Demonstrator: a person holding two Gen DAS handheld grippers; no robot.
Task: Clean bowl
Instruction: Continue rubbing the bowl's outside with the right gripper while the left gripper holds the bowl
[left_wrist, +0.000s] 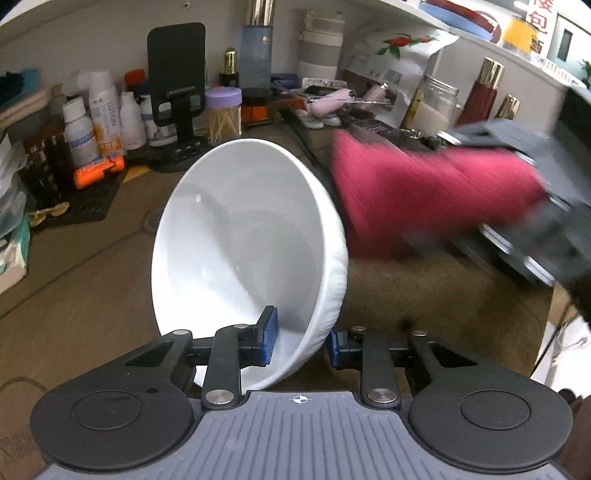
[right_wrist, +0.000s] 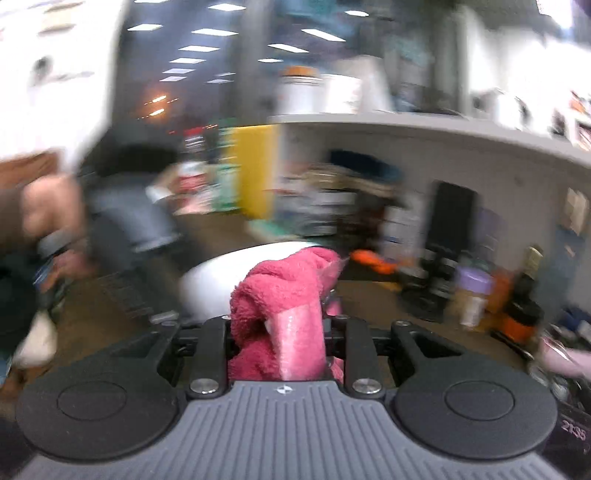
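The left gripper (left_wrist: 301, 334) pinches the near rim of a white bowl (left_wrist: 243, 236), one blue pad (left_wrist: 269, 334) inside and the other outside the wall. The bowl is tipped up on its side above the brown surface (left_wrist: 92, 280), its opening facing left. Just right of it, blurred, a pink cloth (left_wrist: 424, 195) sits clamped in the narrowly closed right gripper (right_wrist: 279, 332), whose own view shows the towel bunched between its fingers, the bowl just beyond.

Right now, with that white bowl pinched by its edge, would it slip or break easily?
The bowl looks glazed and smooth, so probably slippery. The left gripper pinches only its rim, tilted, so it might pivot. It looks ceramic, so likely breakable if dropped.
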